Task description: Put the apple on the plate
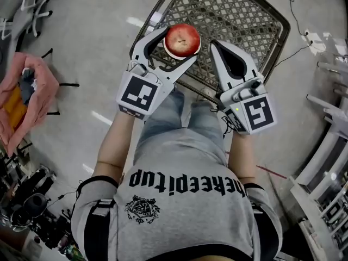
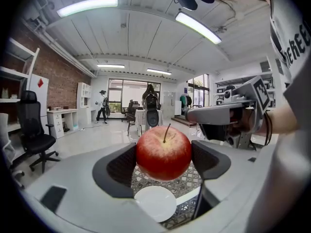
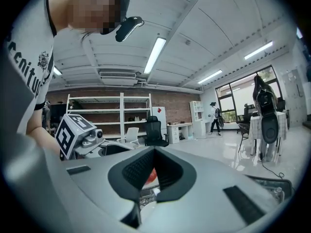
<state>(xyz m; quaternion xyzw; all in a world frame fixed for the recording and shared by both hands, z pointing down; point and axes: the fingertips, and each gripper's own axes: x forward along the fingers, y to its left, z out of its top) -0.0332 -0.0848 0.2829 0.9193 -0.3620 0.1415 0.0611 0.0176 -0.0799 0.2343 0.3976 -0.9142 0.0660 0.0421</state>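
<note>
A red apple (image 1: 182, 39) (image 2: 164, 153) with a stem hangs in the air, and my left gripper (image 1: 180, 43) (image 2: 164, 161) is shut on it with a dark pad on each side. Directly beneath it a small white plate (image 2: 155, 203) (image 1: 167, 53) rests on a metal mesh table (image 1: 234, 15) (image 2: 190, 178). To the apple's right my right gripper (image 1: 216, 47) (image 3: 154, 152) is shut with nothing between its jaws. Over its jaw tips a sliver of the apple (image 3: 151, 175) shows.
The mesh table stands on a pale floor just in front of the person's legs. A pink cloth (image 1: 27, 91) lies at the left, white shelving (image 1: 326, 162) at the right. A black office chair (image 2: 34, 135) and distant people (image 2: 103, 106) are in the room.
</note>
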